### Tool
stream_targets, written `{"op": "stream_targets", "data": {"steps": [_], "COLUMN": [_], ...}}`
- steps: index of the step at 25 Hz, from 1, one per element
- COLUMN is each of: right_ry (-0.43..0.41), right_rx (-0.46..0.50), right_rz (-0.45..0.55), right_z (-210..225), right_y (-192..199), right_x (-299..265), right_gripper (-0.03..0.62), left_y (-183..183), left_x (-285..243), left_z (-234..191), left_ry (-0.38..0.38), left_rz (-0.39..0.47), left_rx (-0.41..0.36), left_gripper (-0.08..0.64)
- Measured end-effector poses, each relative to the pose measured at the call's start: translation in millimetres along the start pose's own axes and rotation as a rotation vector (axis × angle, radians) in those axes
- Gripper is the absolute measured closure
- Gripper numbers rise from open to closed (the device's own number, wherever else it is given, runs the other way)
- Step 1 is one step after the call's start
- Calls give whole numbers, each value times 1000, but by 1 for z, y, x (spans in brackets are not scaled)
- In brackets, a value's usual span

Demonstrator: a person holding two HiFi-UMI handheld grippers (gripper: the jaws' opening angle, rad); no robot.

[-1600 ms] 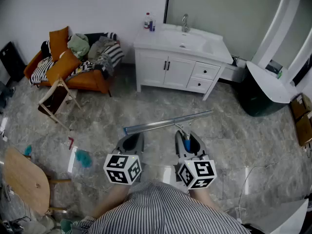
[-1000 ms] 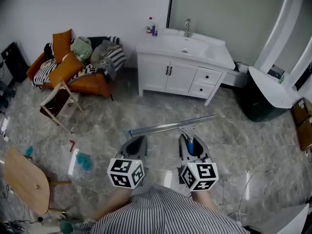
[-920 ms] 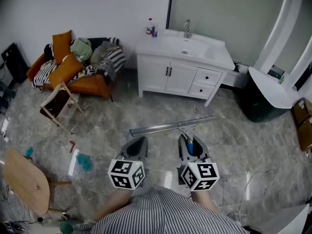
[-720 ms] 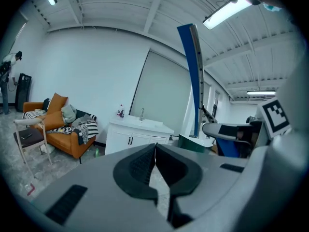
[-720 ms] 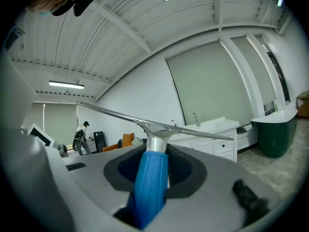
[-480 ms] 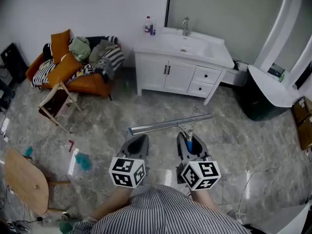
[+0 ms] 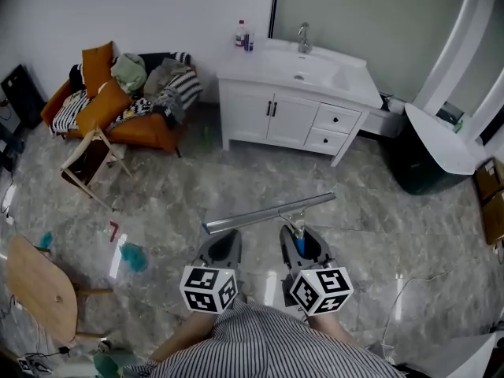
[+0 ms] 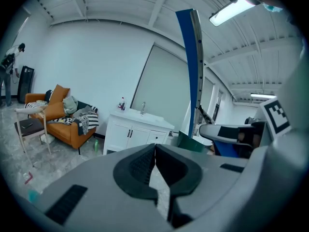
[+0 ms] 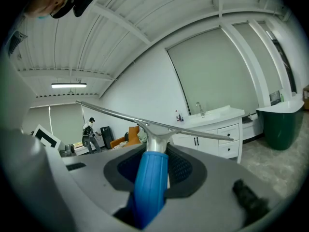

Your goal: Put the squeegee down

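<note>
The squeegee has a blue handle [image 9: 150, 187] and a long metal blade [image 7: 268, 213]. My right gripper [image 7: 300, 241] is shut on the handle and holds it above the marble floor, blade pointing away from me. In the right gripper view the blade [image 9: 154, 123] crosses just ahead of the right gripper [image 9: 157, 152]. My left gripper [image 7: 223, 247] hangs beside it on the left, jaws shut with nothing between them. In the left gripper view the left gripper [image 8: 155, 152] shows its pads meeting, and the blade [image 8: 194, 66] stands upright on the right.
A white vanity cabinet [image 7: 291, 113] with a sink stands ahead by the wall. An orange sofa [image 7: 118, 109] piled with clothes and a folding wooden chair [image 7: 90, 160] are at the left, a round wooden table [image 7: 35, 290] lower left, a dark green bin [image 7: 413, 160] right. A person [image 9: 89, 132] stands far off.
Both grippers have sunk a little and drawn closer to my body. The squeegee came down with the right gripper, its blade now lower in the head view. The grip is unchanged.
</note>
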State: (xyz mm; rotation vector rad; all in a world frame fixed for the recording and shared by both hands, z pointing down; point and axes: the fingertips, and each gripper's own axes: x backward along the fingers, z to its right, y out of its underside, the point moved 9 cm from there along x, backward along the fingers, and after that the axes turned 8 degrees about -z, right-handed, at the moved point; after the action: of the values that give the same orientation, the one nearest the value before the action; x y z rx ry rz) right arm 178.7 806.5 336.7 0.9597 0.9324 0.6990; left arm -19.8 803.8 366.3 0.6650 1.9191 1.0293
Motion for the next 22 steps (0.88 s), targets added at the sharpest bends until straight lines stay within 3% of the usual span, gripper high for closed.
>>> {"op": "stream_targets", "data": {"steps": [5, 9, 22], "right_ry": [6, 17, 48], "right_rx": [0, -2, 19], "right_rz": [-26, -39, 11], "right_z": [5, 12, 14], "right_y": [-1, -10, -96], "right_x": [-27, -64, -226], "right_gripper": [480, 480, 480], "left_y": [4, -14, -140], "left_x": [-18, -41, -130], "left_z": [-14, -40, -161], "left_ry": [27, 22, 42], "left_rz": [-35, -27, 39], "left_rx": [27, 30, -11], "left_gripper": [546, 546, 546]}}
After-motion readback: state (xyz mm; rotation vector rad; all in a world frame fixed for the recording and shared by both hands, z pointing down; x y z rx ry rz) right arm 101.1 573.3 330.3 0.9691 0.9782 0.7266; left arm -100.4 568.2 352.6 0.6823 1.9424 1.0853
